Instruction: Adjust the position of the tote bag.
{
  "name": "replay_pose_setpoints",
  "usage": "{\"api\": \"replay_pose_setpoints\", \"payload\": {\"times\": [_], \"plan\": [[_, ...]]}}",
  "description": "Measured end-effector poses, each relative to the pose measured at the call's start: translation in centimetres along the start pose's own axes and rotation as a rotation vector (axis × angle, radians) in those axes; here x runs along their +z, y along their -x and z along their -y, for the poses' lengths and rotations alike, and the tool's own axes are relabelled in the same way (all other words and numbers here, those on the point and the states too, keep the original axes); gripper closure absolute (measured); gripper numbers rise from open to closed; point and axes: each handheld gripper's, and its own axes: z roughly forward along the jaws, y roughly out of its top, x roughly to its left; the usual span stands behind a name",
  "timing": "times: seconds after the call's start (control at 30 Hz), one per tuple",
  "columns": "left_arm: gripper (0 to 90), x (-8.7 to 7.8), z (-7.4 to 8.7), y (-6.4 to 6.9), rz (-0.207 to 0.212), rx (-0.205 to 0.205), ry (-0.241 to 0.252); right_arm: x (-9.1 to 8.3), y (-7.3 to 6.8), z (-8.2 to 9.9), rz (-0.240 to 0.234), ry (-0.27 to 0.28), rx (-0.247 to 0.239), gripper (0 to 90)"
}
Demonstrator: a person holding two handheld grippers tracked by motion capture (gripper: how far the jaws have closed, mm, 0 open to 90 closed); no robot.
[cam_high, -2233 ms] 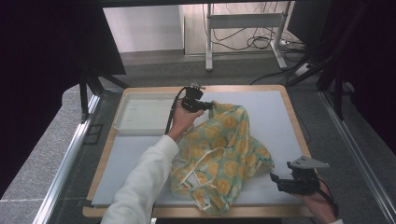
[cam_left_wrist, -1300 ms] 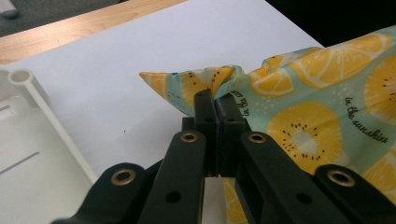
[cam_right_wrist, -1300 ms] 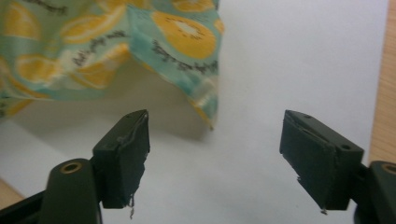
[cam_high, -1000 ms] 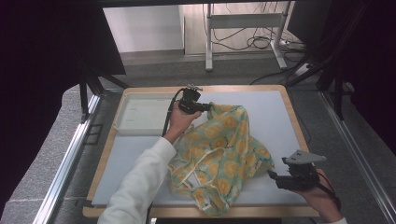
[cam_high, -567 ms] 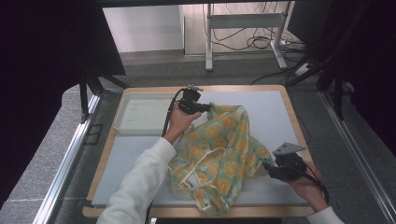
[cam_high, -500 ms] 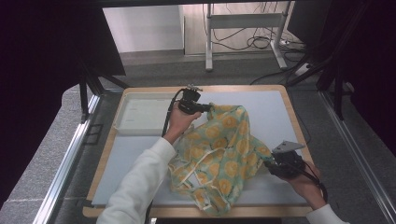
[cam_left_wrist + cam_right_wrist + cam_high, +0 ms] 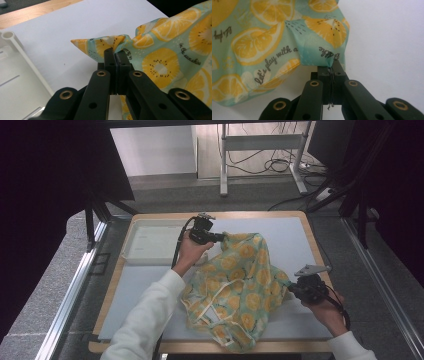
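Note:
A crumpled cloth bag [image 7: 235, 290], pale green with orange citrus slices and printed words, lies on the white mat [image 7: 290, 235]. My left gripper [image 7: 220, 238] is shut on the bag's far corner [image 7: 107, 45], next to the tray. At the bag's right edge, my right gripper [image 7: 289, 289] is shut on a fold of the fabric [image 7: 322, 56]; its jaws have just been closing, and the cloth is pinched between them [image 7: 329, 70].
A shallow white tray [image 7: 150, 242] sits at the mat's far left, its rim [image 7: 15, 47] close beside the left gripper. Wooden table edges [image 7: 310, 232] frame the mat. Bare mat lies right of the bag and at the far right.
My right gripper moved left to the bag's right edge and its jaws shut on the fabric. The left gripper kept its hold without moving.

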Motion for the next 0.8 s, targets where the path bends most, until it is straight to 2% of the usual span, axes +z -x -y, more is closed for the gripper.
{"api": "replay_pose_setpoints", "payload": {"times": [0.13, 0.33, 0.47, 0.53, 0.8], "plan": [[90.0, -0.4, 0.3, 0.1, -0.001, 0.007, -0.004, -0.4, 0.6, -0.4, 0.007, 0.003, 0.008, 88.4], [90.0, -1.0, 1.0, 0.4, 0.016, 0.011, 0.001, -0.6, 1.5, -1.1, 0.035, -0.006, -0.006, 88.5], [90.0, -1.4, 1.6, 0.6, 0.027, 0.007, 0.012, -0.6, 2.7, -1.7, 0.049, -0.013, 0.003, 88.5], [90.0, -1.8, 2.0, 0.7, 0.035, 0.003, 0.016, -0.3, 4.0, -2.0, 0.051, -0.028, 0.013, 88.5], [90.0, -2.5, 2.9, 1.2, 0.054, 0.001, 0.025, 0.9, 5.6, -2.5, 0.068, -0.049, 0.017, 88.5]]}}
